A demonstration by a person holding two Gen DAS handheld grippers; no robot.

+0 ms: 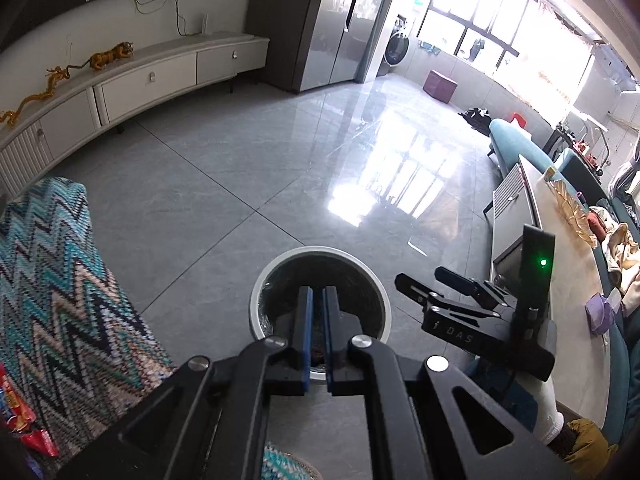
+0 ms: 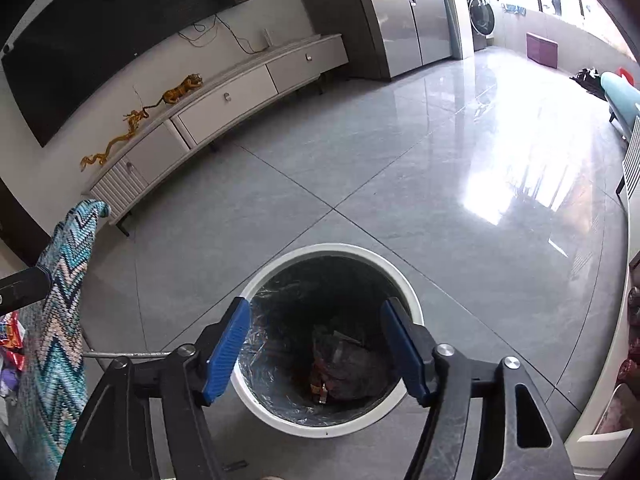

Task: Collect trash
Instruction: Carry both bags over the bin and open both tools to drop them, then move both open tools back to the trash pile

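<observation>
A round trash bin (image 2: 332,249) with a white rim and a black liner stands on the grey tile floor. Dark crumpled wrappers (image 2: 348,364) lie at its bottom. My right gripper (image 2: 318,308) hangs over the bin's mouth, its blue pads (image 2: 228,344) wide apart and nothing between them. In the left wrist view the same bin (image 1: 320,251) sits just past my left gripper (image 1: 318,300). That gripper's blue pads are nearly together and hold nothing. The right gripper (image 1: 434,280) shows there at the right, beside the bin, fingers spread.
A zigzag-patterned knit cover (image 1: 60,280) drapes over a seat at the left, with red snack packets (image 1: 24,420) beside it. A pale table (image 1: 572,280) carrying cloths and a purple item (image 1: 600,312) runs along the right. A low TV cabinet (image 1: 140,84) lines the far wall.
</observation>
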